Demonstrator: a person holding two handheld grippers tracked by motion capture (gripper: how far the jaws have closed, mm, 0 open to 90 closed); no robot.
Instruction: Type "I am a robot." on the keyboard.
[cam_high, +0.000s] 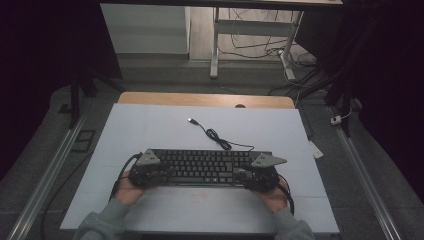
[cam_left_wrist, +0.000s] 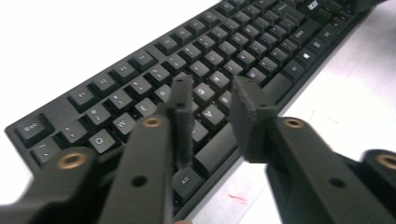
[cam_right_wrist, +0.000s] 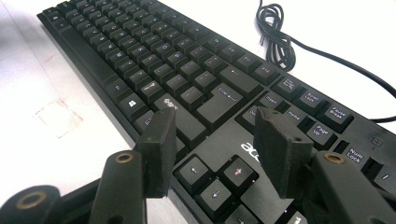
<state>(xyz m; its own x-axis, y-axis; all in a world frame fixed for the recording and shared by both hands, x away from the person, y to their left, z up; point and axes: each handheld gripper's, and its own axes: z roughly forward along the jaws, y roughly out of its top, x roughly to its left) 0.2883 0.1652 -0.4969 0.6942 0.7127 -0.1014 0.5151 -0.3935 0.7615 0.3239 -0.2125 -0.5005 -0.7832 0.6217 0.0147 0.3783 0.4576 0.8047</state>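
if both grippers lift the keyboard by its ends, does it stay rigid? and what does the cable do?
The keyboard is a long, flat slab, so it probably stays stiff, perhaps flexing slightly mid-span. Its cable lies in loose coils, so it would likely dangle and drag. Pushed on the white mat, it should slide, not tip.

Quick count of what's on the table: one black keyboard (cam_high: 205, 167) sitting around 6 o'clock on the mat, with one cable (cam_high: 220, 140) curling off toward 12 o'clock and ending in one USB plug (cam_high: 191, 120). One white mat (cam_high: 150, 125) covers one wooden table (cam_high: 150, 98). Two grippers: the left gripper (cam_high: 160, 176) at 7 o'clock, the right gripper (cam_high: 245, 177) at 5 o'clock, two black jaws each. Two hands, two grey sleeves.
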